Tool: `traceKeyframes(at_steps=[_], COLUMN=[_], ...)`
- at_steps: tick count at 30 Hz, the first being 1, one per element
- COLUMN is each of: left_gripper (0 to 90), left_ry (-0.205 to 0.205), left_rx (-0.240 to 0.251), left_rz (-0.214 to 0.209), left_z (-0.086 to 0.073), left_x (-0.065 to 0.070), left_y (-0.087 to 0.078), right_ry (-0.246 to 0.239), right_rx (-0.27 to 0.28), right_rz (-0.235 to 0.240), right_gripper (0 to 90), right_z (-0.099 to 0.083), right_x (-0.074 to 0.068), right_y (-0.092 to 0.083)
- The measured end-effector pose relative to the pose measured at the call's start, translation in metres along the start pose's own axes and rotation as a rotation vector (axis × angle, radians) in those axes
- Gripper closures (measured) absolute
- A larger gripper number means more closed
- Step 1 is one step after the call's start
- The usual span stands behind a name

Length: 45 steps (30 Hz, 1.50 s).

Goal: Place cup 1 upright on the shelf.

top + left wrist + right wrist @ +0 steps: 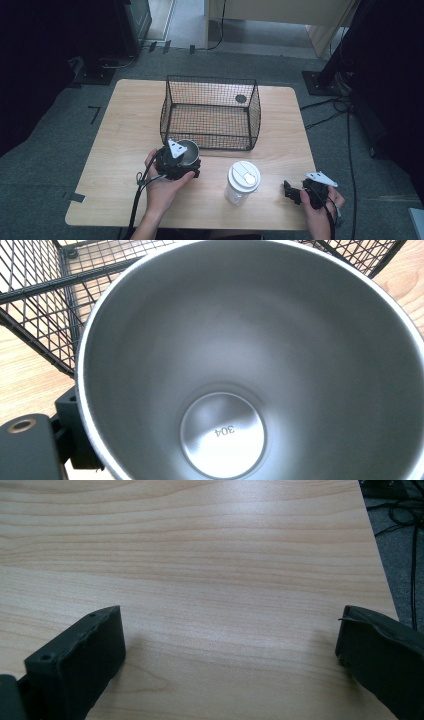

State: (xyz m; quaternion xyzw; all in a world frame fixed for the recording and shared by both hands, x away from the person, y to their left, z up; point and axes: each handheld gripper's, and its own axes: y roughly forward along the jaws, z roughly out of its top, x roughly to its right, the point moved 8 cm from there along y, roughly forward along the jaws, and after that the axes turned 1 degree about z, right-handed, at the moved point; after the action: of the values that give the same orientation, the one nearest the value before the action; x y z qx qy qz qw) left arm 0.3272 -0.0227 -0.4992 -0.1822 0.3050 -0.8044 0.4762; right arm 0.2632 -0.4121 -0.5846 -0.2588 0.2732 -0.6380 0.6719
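A stainless steel cup (pixel 186 150) is gripped by my left gripper (pixel 181 162) just in front of the wire basket's front-left corner. In the left gripper view I look straight into the cup (pixel 240 340); its bottom is stamped 304 and it holds nothing. One black jaw presses against its outer wall at the lower left. The black wire basket (pixel 210 112) stands empty on the table's middle back. A clear plastic cup with a white lid (pixel 243 181) stands upright near the front. My right gripper (pixel 291 192) rests open at the front right, over bare wood (pixel 230 650).
The wooden table (pixel 125 130) has bare room left of the basket and along its right side. Its right edge (pixel 377 555) lies close to the right gripper, with cables on the grey floor beyond. Black stands and cables (pixel 330 107) surround the table.
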Motion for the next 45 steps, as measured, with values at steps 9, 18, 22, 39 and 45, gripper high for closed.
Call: traceKeyframes(at_steps=[9, 18, 22, 39, 45], left_gripper=[7.4, 7.3, 7.4, 7.4, 7.4], left_ry=[-0.007, -0.005, 0.003, 0.047, 0.084], left_rx=[0.068, 0.133, 0.164, 0.377, 0.512], left_rz=[-0.02, -0.014, -0.011, 0.021, 0.057], left_z=[0.012, 0.033, 0.043, 0.08, 0.094], left_x=[-0.002, -0.005, -0.005, -0.006, -0.004], left_y=[-0.013, -0.029, -0.037, -0.062, -0.067], right_ry=[0.0, 0.0, 0.001, 0.002, 0.002], right_rx=[0.0, 0.0, 0.001, 0.001, 0.001], right_rz=[0.0, 0.0, 0.0, 0.0, 0.0], right_gripper=[0.0, 0.0, 0.0, 0.0, 0.0], right_z=[0.0, 0.0, 0.0, 0.0, 0.0], right_x=[0.0, 0.0, 0.0, 0.0, 0.0], right_y=[0.0, 0.0, 0.0, 0.0, 0.0])
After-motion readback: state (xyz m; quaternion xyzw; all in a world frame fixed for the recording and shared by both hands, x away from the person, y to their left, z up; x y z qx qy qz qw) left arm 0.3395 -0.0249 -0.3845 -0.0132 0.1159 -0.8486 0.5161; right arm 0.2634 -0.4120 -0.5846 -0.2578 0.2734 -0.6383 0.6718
